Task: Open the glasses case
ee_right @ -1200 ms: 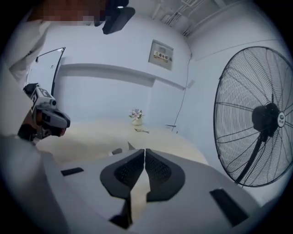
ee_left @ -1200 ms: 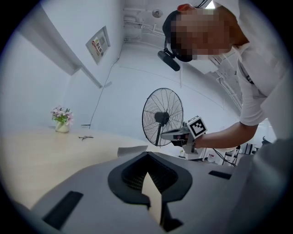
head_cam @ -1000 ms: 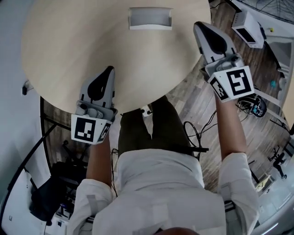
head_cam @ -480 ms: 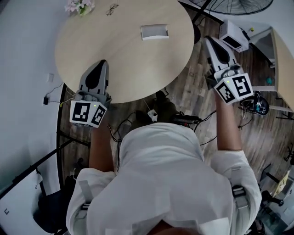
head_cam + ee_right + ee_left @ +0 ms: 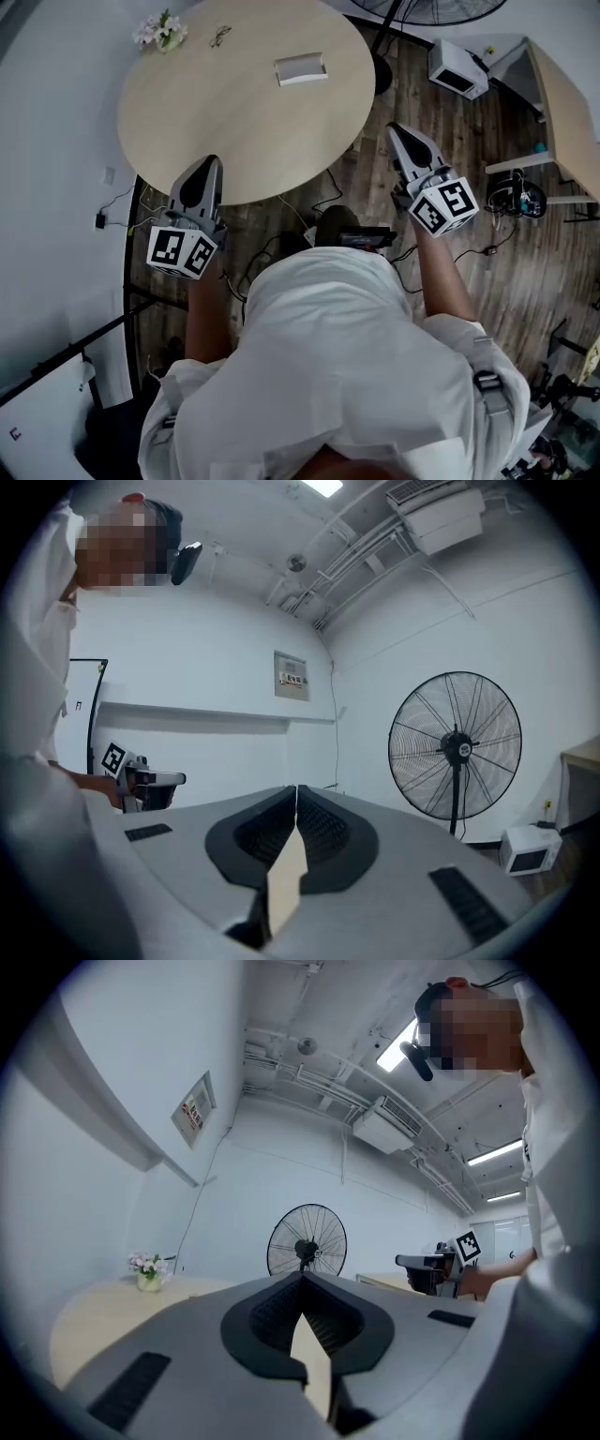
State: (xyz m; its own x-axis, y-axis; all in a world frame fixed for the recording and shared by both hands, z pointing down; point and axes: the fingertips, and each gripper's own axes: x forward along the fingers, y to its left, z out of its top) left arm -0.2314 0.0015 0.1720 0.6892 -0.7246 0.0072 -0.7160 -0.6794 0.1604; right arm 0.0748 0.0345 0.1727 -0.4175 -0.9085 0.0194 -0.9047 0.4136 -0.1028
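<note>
Head view: round counter [image 5: 244, 122] sits at upper centre, w/ the glasses case [image 5: 301, 68] lying flat on it, lid shut, toward 1 o'clock from the counter's middle. The case is well apart from both claws, nothing touching it.

Left claw [image 5: 210, 165] hangs at the counter's 7 o'clock edge, tip just over the rim, marker cube toward the person. In the left gripper view the jaws meet at the tips, closed, nothing between them. Right claw [image 5: 399, 131] is off the counter at about 4 o'clock, over the wood floor [image 5: 487, 272]. Right gripper view shows its jaws pressed together too, empty.

Other bits: a small flower pot [image 5: 157, 30] at the counter's 11 o'clock edge, and beside it a thin dark item [image 5: 220, 37], too small to tell for sure. Standing fan [image 5: 441, 9] beyond the counter at approx 1 o'clock, white box [image 5: 457, 68] on the floor near it. A second pale counter [image 5: 562, 103] is at the far right edge. Cables [image 5: 511, 202] lie on the floor at the right.
</note>
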